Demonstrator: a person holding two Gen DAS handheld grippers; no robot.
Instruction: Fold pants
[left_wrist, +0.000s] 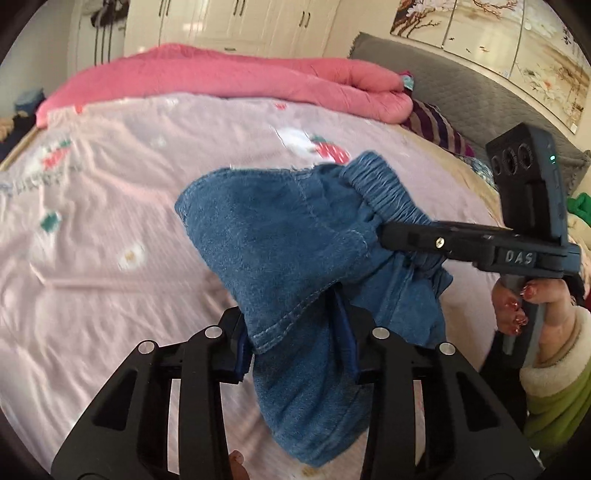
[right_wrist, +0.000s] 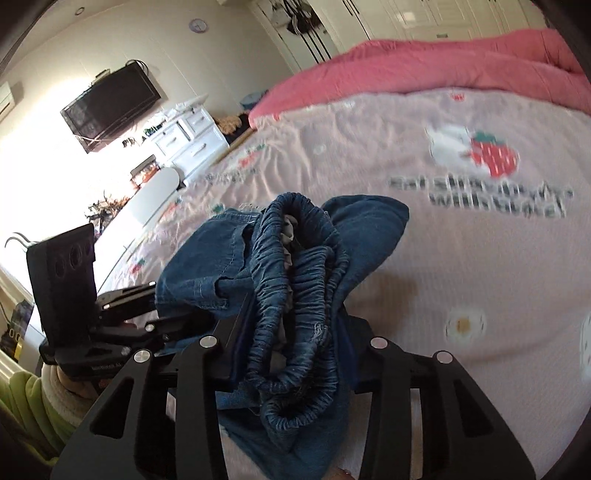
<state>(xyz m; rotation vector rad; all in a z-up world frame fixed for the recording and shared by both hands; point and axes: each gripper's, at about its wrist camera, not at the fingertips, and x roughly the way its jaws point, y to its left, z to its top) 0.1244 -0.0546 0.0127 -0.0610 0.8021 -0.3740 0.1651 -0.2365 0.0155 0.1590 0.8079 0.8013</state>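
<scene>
Small blue denim pants with an elastic waistband hang bunched above the pink bed sheet. My left gripper is shut on a hem edge of the pants. My right gripper is shut on the gathered waistband. In the left wrist view the right gripper reaches in from the right and clamps the waistband. In the right wrist view the left gripper holds the denim at the left. The pants are lifted between both grippers.
A pink quilt lies folded along the far side of the bed. A grey headboard and striped pillow are at the right. A white dresser and wall TV stand beyond the bed's foot.
</scene>
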